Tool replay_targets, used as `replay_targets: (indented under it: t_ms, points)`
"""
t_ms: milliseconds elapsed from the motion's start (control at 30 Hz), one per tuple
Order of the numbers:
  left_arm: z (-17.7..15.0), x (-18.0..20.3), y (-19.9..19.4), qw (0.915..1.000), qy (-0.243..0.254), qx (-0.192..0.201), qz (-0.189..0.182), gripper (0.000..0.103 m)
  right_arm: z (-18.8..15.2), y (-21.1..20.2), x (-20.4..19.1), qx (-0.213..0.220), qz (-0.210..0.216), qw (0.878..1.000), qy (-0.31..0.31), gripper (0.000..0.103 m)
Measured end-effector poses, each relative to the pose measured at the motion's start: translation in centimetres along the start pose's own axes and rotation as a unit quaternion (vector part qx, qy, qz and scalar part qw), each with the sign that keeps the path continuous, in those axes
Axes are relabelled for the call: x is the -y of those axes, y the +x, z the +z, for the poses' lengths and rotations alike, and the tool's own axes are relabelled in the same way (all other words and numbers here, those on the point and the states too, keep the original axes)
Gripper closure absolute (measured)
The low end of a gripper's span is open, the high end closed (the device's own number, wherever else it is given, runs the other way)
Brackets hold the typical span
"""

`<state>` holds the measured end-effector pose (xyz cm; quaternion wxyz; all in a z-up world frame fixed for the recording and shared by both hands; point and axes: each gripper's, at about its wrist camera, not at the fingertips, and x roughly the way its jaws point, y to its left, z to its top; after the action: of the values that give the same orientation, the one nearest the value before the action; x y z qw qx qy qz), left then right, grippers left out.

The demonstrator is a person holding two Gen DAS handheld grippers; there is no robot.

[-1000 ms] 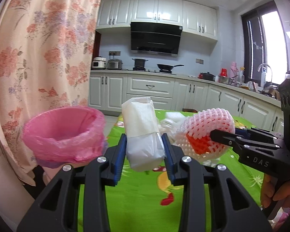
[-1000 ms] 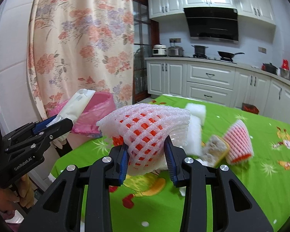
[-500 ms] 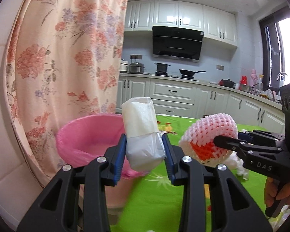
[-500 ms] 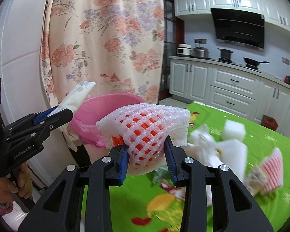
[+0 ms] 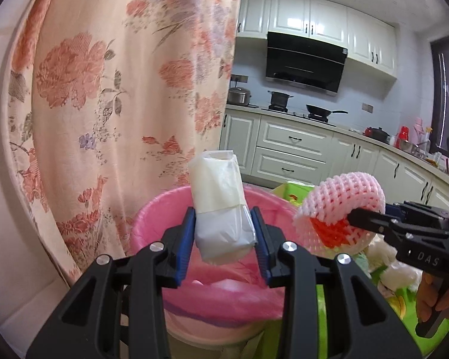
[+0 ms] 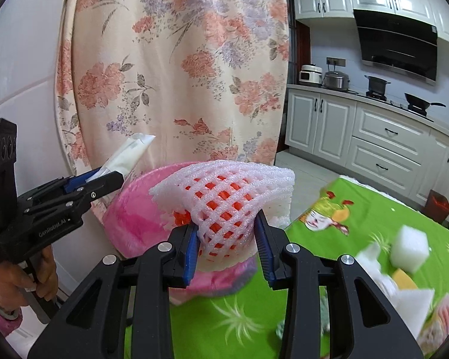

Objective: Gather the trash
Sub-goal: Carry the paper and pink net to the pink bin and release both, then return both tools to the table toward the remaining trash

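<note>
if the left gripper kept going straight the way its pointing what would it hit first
Probably the pink-lined bin: the left gripper, shut on a white packet, aims down into its open mouth. Depth is hard to judge.

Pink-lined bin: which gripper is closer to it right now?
Left. The left gripper, shut on the white packet, hangs over the pink-lined bin's mouth. The right gripper, shut on the foam fruit net, sits at its table-side rim.

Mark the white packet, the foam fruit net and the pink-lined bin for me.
white packet (image 5: 221, 209), left wrist view, on its wrapped middle between the pads.
foam fruit net (image 6: 224, 200), right wrist view, on the mesh front.
pink-lined bin (image 5: 152, 224), left wrist view, on the liner's left rim.
</note>
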<state>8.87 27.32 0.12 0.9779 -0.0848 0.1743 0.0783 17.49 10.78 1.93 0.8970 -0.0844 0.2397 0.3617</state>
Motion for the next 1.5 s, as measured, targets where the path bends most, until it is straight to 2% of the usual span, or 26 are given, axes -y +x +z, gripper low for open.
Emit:
replay_targets:
  t_ms: [167, 367, 400, 467, 500, 533, 567, 700, 800, 867, 967, 1100, 1233, 1500]
  points:
    - [0.8, -2.0, 2.8, 0.9998, -0.006, -0.019, 0.001, 0.066, 1.4, 2.8, -0.4, -0.01, 0.0, 1.0, -0.003, 0.066]
    - [1.2, -3.4, 5.2, 0.9987, -0.022, -0.041, -0.021, 0.063, 1.9, 4.9, -1.3, -0.02, -0.001, 1.0, -0.024, 0.065]
    - [1.2, -3.5, 5.3, 0.9987, -0.023, -0.041, -0.021, 0.063, 1.8, 5.1, -1.3, -0.022, -0.003, 0.999, -0.025, 0.062]
    - [1.2, -3.8, 5.5, 0.9986, -0.025, -0.042, -0.02, 0.053, 1.6, 5.5, -1.2, -0.026, 0.001, 0.999, -0.023, 0.058]
    - [1.2, -4.0, 5.6, 0.9987, -0.026, -0.042, -0.014, 0.051, 1.5, 5.6, -1.1, -0.027, 0.002, 0.999, -0.022, 0.053]
    - [1.2, -4.2, 5.5, 0.9987, -0.028, -0.041, -0.009, 0.048, 1.4, 5.6, -1.1, -0.027, 0.002, 0.999, -0.022, 0.043]
    - [1.3, -4.4, 5.4, 0.9987, -0.031, -0.04, -0.007, 0.045, 1.2, 5.5, -1.0, -0.024, 0.002, 1.0, -0.02, 0.039]
    - [1.4, -5.1, 4.3, 0.9987, -0.042, -0.03, 0.001, 0.037, 0.7, 5.2, -0.4, -0.024, 0.006, 1.0, -0.012, 0.036]
    - [1.3, -5.0, 3.5, 0.9988, -0.04, -0.027, 0.007, 0.028, 0.5, 4.6, -0.3, -0.02, 0.008, 1.0, -0.01, 0.035]
    - [1.2, -4.7, 2.9, 0.9988, -0.042, -0.023, 0.008, 0.017, 0.4, 3.6, -0.2, -0.013, 0.009, 1.0, -0.011, 0.035]
    - [1.2, -4.3, 1.8, 0.9987, -0.047, -0.016, 0.014, 0.007, 0.0, 1.9, -0.2, 0.0, 0.009, 1.0, -0.011, 0.035]
    - [0.7, -3.6, 0.5, 0.9985, -0.052, -0.01, 0.013, 0.005, -1.3, -0.7, 0.7, 0.015, -0.001, 1.0, 0.002, 0.027]
    - [0.0, -1.6, -0.5, 0.9991, -0.039, -0.005, 0.019, 0.005, -2.8, -2.4, 2.2, 0.014, -0.011, 1.0, 0.025, 0.026]
    - [-3.2, 4.7, -1.7, 0.9998, -0.01, -0.017, -0.008, 0.005, -6.5, -6.7, 4.7, 0.018, -0.054, 0.998, 0.042, 0.022]
